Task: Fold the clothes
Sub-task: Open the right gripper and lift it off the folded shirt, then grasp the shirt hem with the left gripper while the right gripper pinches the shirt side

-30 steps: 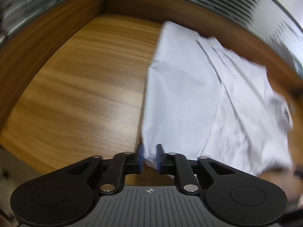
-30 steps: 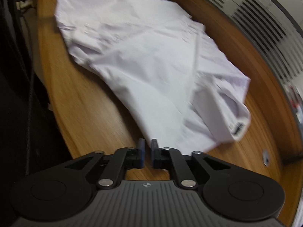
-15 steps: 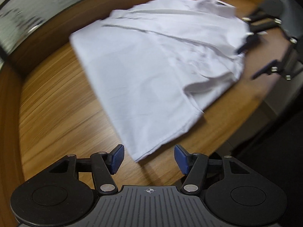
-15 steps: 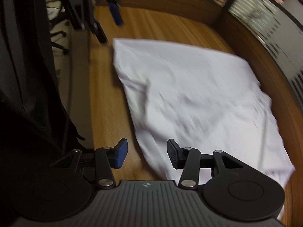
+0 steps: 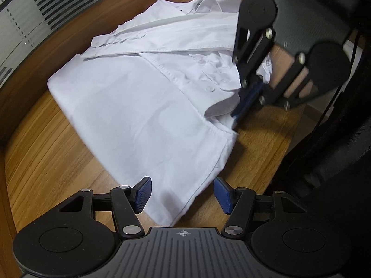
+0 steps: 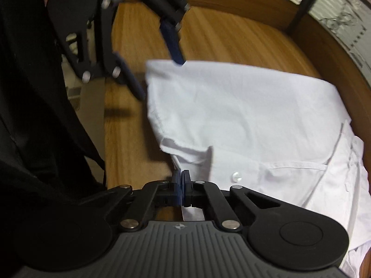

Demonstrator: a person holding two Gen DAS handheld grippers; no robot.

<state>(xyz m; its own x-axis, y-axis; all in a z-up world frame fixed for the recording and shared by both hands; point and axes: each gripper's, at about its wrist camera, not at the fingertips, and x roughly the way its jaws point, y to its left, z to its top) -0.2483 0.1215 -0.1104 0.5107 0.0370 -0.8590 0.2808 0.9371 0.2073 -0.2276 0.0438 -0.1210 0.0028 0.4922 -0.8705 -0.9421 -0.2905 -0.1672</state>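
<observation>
Half a second ago the right gripper (image 6: 182,180) stood spread beside the cloth; now its blue pads are pressed together on a placket edge of the white dress shirt (image 5: 143,106) at the lower centre of its own view, and at the right of the left wrist view. At the bottom of that view, the left gripper (image 5: 183,193) has its fingers spread wide, straddling the shirt's near corner without gripping. The partly folded shirt lies on the wooden table (image 5: 53,153), collar toward the upper frame edge.
</observation>
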